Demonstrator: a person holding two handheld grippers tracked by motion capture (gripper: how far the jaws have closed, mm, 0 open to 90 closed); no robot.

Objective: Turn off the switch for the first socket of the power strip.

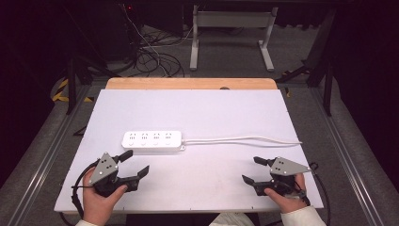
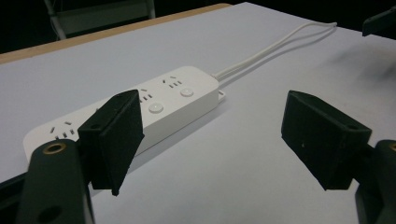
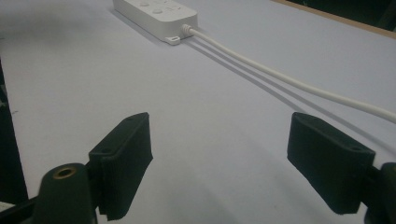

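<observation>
You hold the left gripper (image 1: 136, 163) and the right gripper (image 1: 252, 170) low over the near edge of the white table (image 1: 226, 113), jaws spread wide, gripping nothing. The white power strip (image 1: 152, 140) lies flat near the table's middle, just beyond your left gripper, its cord (image 1: 244, 139) trailing off toward the right edge.

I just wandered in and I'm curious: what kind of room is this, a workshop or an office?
Probably a lab or test room set up for recording. A white table holds just a power strip, a person holds a gripper in each hand, and loose cables lie on the floor behind.
</observation>
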